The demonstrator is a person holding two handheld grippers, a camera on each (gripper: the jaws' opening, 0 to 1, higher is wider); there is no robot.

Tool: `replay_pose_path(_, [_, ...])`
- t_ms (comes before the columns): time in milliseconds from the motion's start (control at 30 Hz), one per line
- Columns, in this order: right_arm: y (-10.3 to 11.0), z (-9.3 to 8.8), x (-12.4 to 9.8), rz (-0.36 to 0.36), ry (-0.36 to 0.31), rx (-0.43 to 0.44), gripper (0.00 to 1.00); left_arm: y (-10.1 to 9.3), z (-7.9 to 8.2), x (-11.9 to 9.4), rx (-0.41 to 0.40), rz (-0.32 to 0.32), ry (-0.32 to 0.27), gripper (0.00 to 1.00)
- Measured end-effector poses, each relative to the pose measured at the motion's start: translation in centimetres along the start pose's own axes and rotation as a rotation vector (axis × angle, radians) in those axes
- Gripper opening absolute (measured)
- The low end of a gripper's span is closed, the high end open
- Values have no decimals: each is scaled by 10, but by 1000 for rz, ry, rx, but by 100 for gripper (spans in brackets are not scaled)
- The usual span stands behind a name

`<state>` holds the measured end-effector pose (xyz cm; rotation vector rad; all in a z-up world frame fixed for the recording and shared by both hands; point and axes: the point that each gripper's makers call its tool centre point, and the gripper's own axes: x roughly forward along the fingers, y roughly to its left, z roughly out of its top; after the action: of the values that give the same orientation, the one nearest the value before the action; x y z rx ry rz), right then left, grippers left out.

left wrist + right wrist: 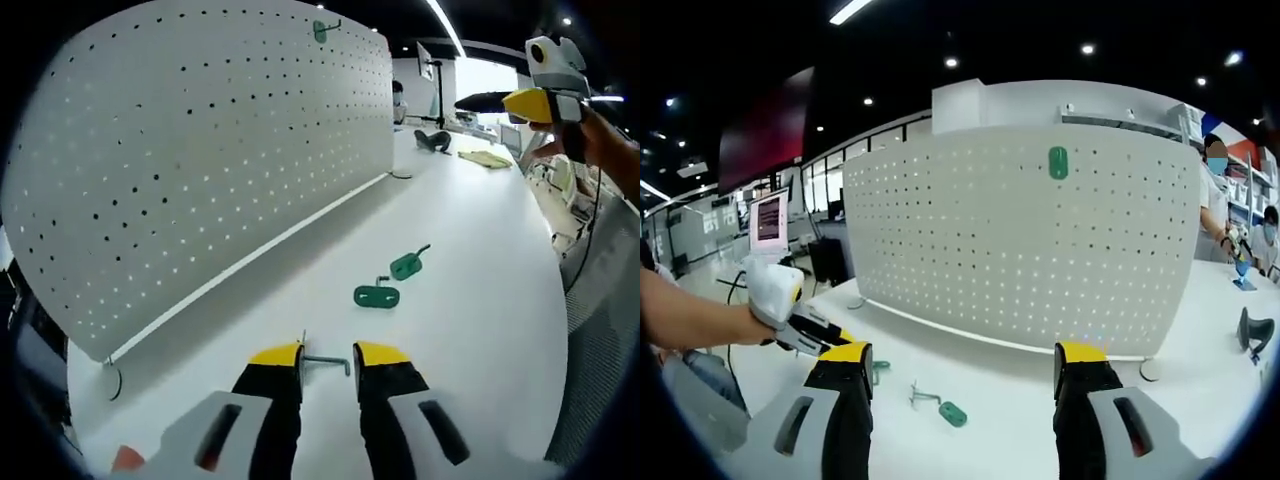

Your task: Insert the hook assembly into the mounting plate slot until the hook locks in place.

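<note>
A white pegboard [200, 150] stands along the table, with one green hook plate [320, 30] mounted near its top edge, also seen in the right gripper view [1058, 162]. Two green hook assemblies [377, 296] [408, 265] lie on the white table. A bare metal wire hook [326, 362] lies on the table between the tips of my left gripper [328, 357], whose jaws are apart and low over the table. My right gripper [965, 360] is held up in the air facing the pegboard, wide open and empty. It appears in the left gripper view at the upper right [515, 100].
The table edge [545, 330] runs down the right. A black object [433, 140] and a yellow cloth [485, 157] lie at the far end. A person's hand holds the left gripper [805, 330]. People stand at the right [1215, 200]. A monitor [770, 220] stands at the left.
</note>
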<state>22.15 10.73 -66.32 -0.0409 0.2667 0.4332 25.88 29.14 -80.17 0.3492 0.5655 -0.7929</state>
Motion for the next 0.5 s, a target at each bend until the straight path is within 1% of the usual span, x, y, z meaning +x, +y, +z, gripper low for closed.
replay_pose_path(100, [-1, -1, 1, 1, 3, 2, 75, 2, -6, 4, 4, 0, 20, 19])
replay_pose_path(267, [-1, 0, 1, 1, 3, -1, 75, 6, -11, 8, 8, 9, 29, 18])
replay_pose_path(433, [-2, 0, 2, 2, 8, -3, 74, 9, -18, 12, 3, 15, 50, 17])
replay_pose_path(500, [-1, 0, 2, 3, 9, -3, 74, 10, -20, 13, -1, 18, 49, 16])
